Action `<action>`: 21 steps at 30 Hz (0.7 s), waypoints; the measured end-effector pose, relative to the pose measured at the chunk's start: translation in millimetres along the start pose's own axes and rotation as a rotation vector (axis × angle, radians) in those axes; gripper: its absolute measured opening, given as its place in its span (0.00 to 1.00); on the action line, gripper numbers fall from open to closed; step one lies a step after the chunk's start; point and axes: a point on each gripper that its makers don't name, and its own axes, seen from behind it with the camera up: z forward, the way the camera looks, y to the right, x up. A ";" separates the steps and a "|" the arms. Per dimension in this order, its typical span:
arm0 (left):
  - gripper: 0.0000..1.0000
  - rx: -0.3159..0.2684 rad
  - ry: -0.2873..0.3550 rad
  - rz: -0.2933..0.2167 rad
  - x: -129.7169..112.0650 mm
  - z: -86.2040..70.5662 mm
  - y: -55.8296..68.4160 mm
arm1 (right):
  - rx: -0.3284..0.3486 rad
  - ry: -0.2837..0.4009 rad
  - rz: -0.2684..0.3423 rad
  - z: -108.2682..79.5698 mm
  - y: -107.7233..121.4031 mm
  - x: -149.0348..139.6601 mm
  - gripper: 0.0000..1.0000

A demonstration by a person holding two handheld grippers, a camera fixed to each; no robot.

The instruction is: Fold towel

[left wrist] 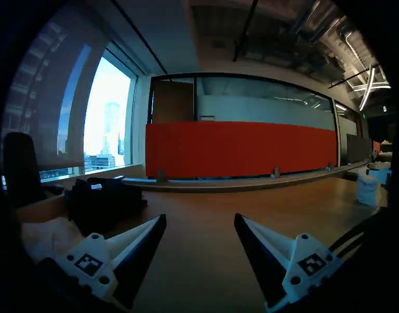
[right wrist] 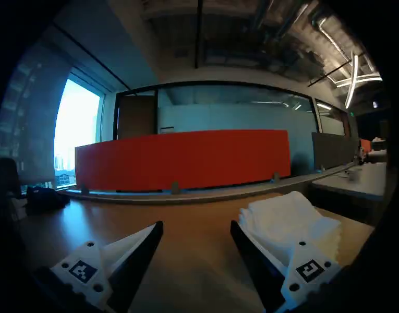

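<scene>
A stack of folded white towels [right wrist: 290, 221] lies on the wooden table [right wrist: 194, 245] at the right in the right gripper view, just beyond the right fingertip. My right gripper [right wrist: 196, 229] is open, with nothing between its fingers. In the left gripper view my left gripper [left wrist: 199, 221] is open too, held low over the bare table [left wrist: 209, 219]. A crumpled white cloth [left wrist: 45, 235] lies at the left beside its left finger. More white folded cloth [left wrist: 367, 189] sits far right on the table.
A dark bag or garment [left wrist: 103, 201] lies on the table at the left, also seen as the dark bag [right wrist: 43, 199] far left. A red partition [left wrist: 241, 148] runs along the table's far edge. A dark chair [left wrist: 19, 167] stands by the window.
</scene>
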 end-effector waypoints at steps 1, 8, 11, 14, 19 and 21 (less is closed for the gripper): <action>0.96 0.000 0.000 0.000 0.0 0.1 0.0 | -0.001 -0.001 0.000 -0.3 0.3 -1.2 1.00; 0.97 0.000 0.000 0.000 -0.2 0.2 -0.3 | 0.001 -0.003 -0.018 -2.5 -2.4 -3.2 1.00; 0.96 0.000 0.000 0.000 -0.1 0.2 -0.2 | 0.011 -0.010 -0.025 -3.2 -6.8 -5.3 1.00; 0.97 0.000 0.000 0.000 -0.1 0.2 -0.1 | 0.016 -0.012 -0.039 -3.5 -10.0 -6.3 1.00; 0.96 0.000 0.000 0.000 -0.3 0.0 -0.3 | 0.019 -0.014 -0.060 -4.4 -15.1 -6.6 1.00; 0.96 0.000 0.000 0.000 -0.3 -0.1 -0.6 | 0.022 -0.015 -0.065 -5.0 -17.6 -6.7 1.00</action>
